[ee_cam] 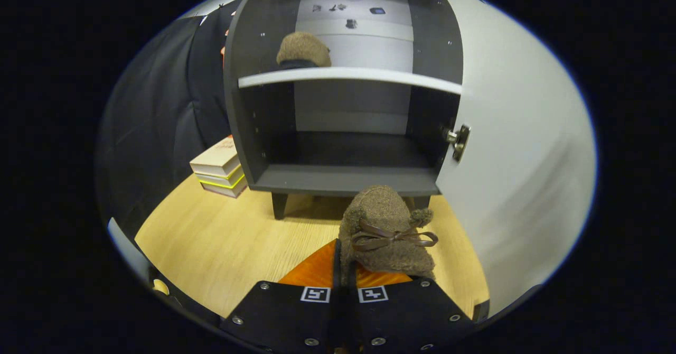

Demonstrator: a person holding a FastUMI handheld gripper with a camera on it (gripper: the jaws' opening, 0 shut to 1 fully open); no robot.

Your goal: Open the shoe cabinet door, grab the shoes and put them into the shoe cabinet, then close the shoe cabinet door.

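So the gripper [344, 285] had its two orange fingers [317, 269] pinched right together on the back edge of a fuzzy brown shoe [388, 232], clamped onto the collar with basically no gap showing. The shoe stuck out just ahead of the fingers, held up over the wooden floor [222, 243], with a little brown bow [391, 236] on top.

My guess is it's light and squishy, fleece-type stuff, so it'd sag and swing more than slip. Grabbing the heel collar seemed sensible, since the rim is about the only firm bit; the bow would just pull loose.

Beyond it the shoe cabinet [343, 177] stood with its door [517, 148] swung wide on the right, lower compartment bare, and the other shoe [303, 48] already up on the shelf [348, 75]. A stack of books [219, 166] sat beside the cabinet's left wall.
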